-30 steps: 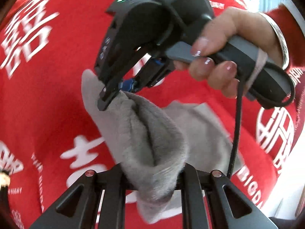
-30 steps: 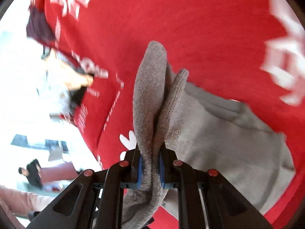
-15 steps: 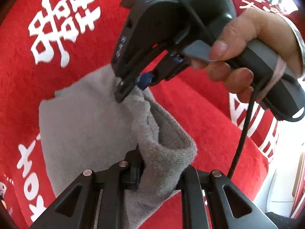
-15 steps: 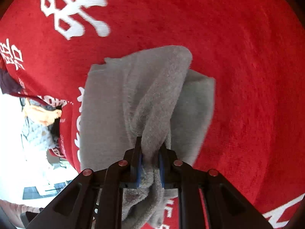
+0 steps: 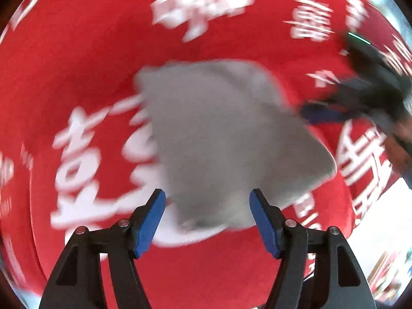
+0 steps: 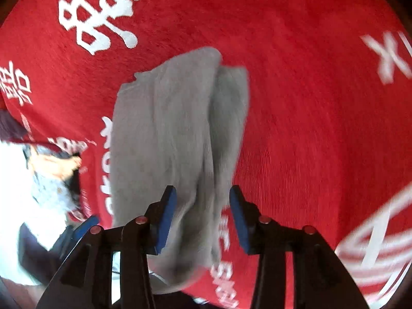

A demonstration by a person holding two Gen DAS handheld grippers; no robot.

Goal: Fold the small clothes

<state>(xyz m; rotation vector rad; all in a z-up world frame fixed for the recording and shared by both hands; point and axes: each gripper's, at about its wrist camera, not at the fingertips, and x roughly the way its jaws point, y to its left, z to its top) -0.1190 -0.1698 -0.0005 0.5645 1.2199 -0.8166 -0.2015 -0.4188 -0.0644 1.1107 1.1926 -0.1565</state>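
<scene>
- A red cloth with white printed characters [image 5: 85, 82] covers the surface and fills both wrist views; in the right wrist view [image 6: 309, 103] its white lettering shows at 11 o'clock and along the 3 o'clock edge.
- A grey fleecy garment [image 5: 221, 139] lies folded on the red cloth at the centre of the left wrist view, blurred, its nearest corner reaching down to 6 o'clock between the blue pads. In the right wrist view the same garment [image 6: 170, 134] runs as a long doubled strip from 12 o'clock down to 6 o'clock, with a fold line along its right side.
- The left hand-held gripper [image 5: 207, 222] has its jaws parting, already wide; the garment's corner sits between the pads, which do not press on it.
- The right hand-held gripper [image 6: 200, 221] also has its jaws parting, moderately wide; the garment's near end lies between the pads, clear of the right one.
- In the left wrist view the right hand-held gripper shows as a dark blur at 2 o'clock, beside the garment's edge.
</scene>
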